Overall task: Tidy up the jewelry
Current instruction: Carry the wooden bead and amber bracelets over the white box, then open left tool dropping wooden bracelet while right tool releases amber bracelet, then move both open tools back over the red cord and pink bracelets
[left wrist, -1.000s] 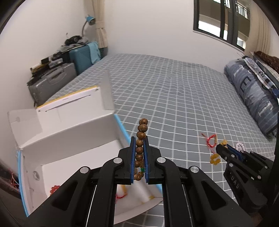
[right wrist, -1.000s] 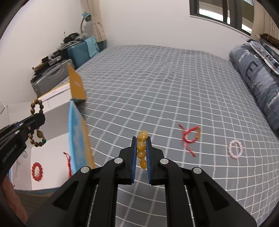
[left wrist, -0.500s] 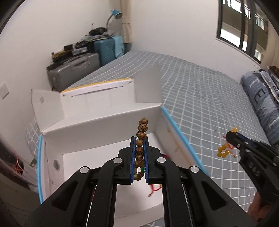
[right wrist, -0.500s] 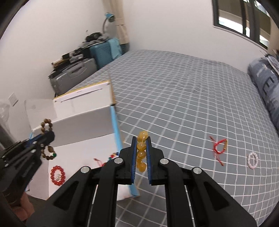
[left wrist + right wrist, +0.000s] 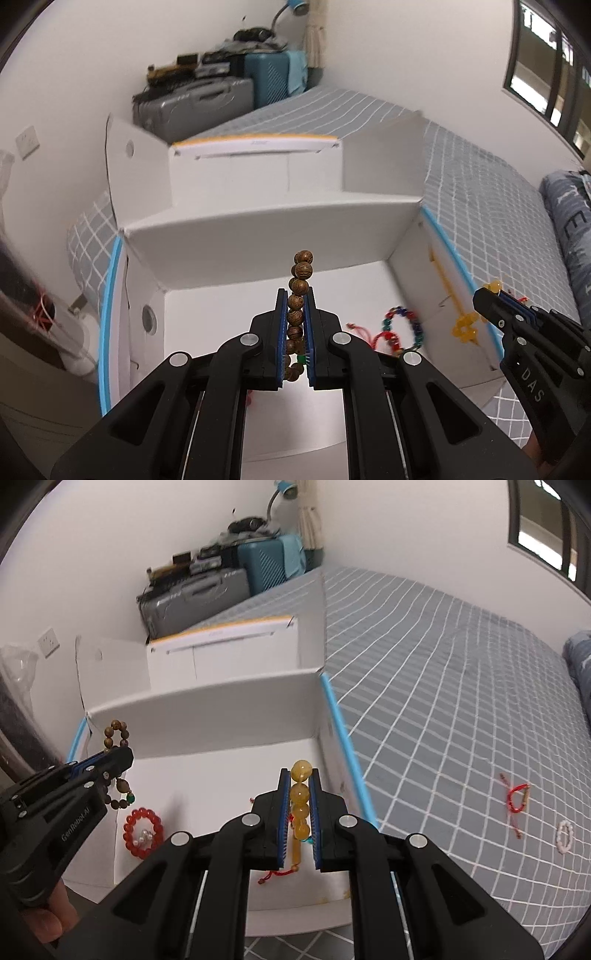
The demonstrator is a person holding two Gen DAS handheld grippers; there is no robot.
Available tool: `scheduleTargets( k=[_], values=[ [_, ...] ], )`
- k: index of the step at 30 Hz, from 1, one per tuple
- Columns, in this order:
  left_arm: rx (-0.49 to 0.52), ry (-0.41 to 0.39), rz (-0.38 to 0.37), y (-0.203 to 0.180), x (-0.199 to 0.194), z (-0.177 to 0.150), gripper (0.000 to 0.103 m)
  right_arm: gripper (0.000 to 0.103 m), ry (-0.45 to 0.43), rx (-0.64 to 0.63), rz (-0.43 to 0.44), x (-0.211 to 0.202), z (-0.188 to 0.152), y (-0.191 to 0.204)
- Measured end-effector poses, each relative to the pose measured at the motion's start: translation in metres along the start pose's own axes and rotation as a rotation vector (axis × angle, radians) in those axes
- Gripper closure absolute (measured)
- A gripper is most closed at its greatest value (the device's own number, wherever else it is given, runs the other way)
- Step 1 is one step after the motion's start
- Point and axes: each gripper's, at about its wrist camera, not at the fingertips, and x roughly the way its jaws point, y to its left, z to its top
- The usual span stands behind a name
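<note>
Both hand-held grippers have moved over the white box (image 5: 229, 716), left hand-held gripper (image 5: 295, 295) clamped on the wooden bracelet (image 5: 301, 273), right hand-held gripper (image 5: 298, 775) on the amber bracelet (image 5: 300, 794); the red cord bracelet (image 5: 517, 797) and white bracelet (image 5: 565, 836) remain on the bed (image 5: 461, 686).

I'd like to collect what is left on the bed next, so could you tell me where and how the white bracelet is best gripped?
The white bracelet lies flat on the bedspread, an open ring apart from the red cord. Come straight down from above and close the tongs across one side of the loop, one finger inside, one outside. Its near edge looks easiest. Both tongs are full, so one must release first.
</note>
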Motion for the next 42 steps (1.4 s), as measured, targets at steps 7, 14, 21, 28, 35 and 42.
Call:
scheduleTargets(
  k=[7, 14, 21, 28, 35, 42],
  values=[
    [-0.019, 0.072, 0.027, 0.010, 0.029, -0.009, 0.095, 0.094, 0.056, -0.017, 0.003, 0.028, -0.008, 0.008],
    [-0.028, 0.101, 0.042, 0.018, 0.040, -0.012, 0.095, 0.094, 0.095, -0.039, 0.003, 0.044, -0.013, 0.017],
    [-0.041, 0.084, 0.054, 0.023, 0.037, -0.011, 0.059, 0.079, 0.110, -0.050, 0.003, 0.046, -0.014, 0.022],
    [-0.050, 0.007, 0.095, 0.027, 0.014, -0.005, 0.018, 0.038, 0.058, -0.056, 0.007, 0.031, -0.011, 0.027],
    [-0.064, -0.002, 0.119, 0.032, 0.012, -0.004, 0.012, 0.025, 0.041, -0.069, -0.005, 0.026, -0.011, 0.028],
    [-0.063, -0.034, 0.129, 0.028, 0.004, -0.002, 0.006, 0.013, 0.018, -0.059, -0.015, 0.017, -0.012, 0.020]
  ],
)
